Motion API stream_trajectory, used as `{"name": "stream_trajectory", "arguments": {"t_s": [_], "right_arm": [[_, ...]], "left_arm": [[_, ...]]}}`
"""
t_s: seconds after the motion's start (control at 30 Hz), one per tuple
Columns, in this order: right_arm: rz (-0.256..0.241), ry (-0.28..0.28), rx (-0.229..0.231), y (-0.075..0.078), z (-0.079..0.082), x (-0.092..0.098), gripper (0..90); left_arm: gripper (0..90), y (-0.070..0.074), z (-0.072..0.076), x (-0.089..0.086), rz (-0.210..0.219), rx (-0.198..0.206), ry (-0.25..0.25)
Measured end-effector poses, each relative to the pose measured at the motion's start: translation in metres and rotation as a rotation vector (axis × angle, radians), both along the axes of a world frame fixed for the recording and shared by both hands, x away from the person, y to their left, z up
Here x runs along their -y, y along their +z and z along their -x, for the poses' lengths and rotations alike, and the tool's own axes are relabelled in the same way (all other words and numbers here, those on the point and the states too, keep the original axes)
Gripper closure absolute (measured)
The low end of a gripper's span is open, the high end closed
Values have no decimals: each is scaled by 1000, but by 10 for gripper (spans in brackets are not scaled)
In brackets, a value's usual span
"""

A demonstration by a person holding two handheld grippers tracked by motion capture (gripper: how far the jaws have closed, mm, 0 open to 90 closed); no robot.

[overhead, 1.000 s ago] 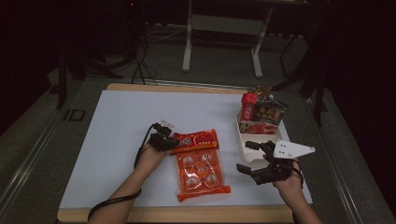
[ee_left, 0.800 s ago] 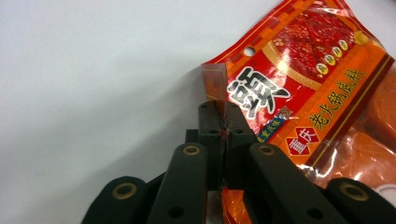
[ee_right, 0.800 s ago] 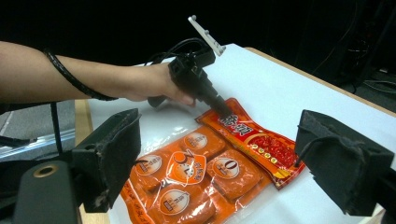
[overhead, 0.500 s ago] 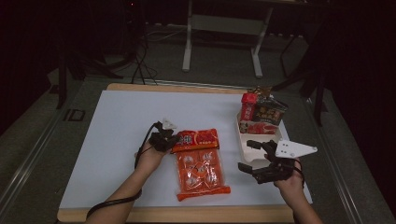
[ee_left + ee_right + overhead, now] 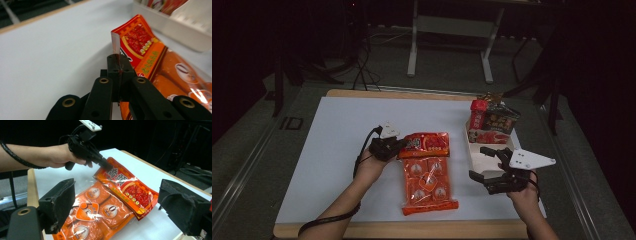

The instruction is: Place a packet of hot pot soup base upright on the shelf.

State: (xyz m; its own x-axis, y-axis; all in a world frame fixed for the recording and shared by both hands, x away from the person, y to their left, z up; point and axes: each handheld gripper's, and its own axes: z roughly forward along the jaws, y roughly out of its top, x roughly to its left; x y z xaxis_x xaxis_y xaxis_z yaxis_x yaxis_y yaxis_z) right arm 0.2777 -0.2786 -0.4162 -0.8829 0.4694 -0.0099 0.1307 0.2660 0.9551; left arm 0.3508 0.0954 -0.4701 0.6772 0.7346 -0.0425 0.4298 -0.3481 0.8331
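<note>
Left gripper (image 5: 398, 148) clamped on the corner seal of the red snack bag (image 5: 426, 143), jaws pinched flat on the thin film edge, clear in the left gripper view (image 5: 117, 67). Bag (image 5: 138, 47) near the middle of the worktop (image 5: 332, 130), lying half across the top end of the larger orange multipack (image 5: 428, 182), which runs toward the near edge. Right gripper (image 5: 492, 167) spread wide, holding nothing, hovering by the right edge just beside the white tray (image 5: 473, 150) with more packets standing in it. Same bag (image 5: 128, 186) and multipack (image 5: 97, 212) seen between the parted jaws in the right gripper view. Risks, judged: grip only on the slippery seal strip, so likely slip-out on a quick lift or pull; possible tear of the film at the pinch; overlap with the multipack could drag that pack along or shift it toward the near edge; swing of the hanging bag could miss the tray or knock over the upright packets; right gripper close to the tray, possible bump on approach.
</note>
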Motion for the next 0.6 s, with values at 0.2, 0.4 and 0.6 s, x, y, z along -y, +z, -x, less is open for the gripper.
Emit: {"name": "stream_trajectory", "arguments": {"t_s": [0.2, 0.4, 0.6], "right_arm": [[-50, -45, -53, 3, -3, 6, 117], [-44, -61, -48, 8, -1, 6, 105], [-6, -56, -61, 7, -1, 0, 105]], "left_arm": [[900, 18, 11, -1, 30, 74, -69], [900, 30, 18, -2, 42, 123, -120], [900, 40, 26, -1, 78, 160, -174]]}}
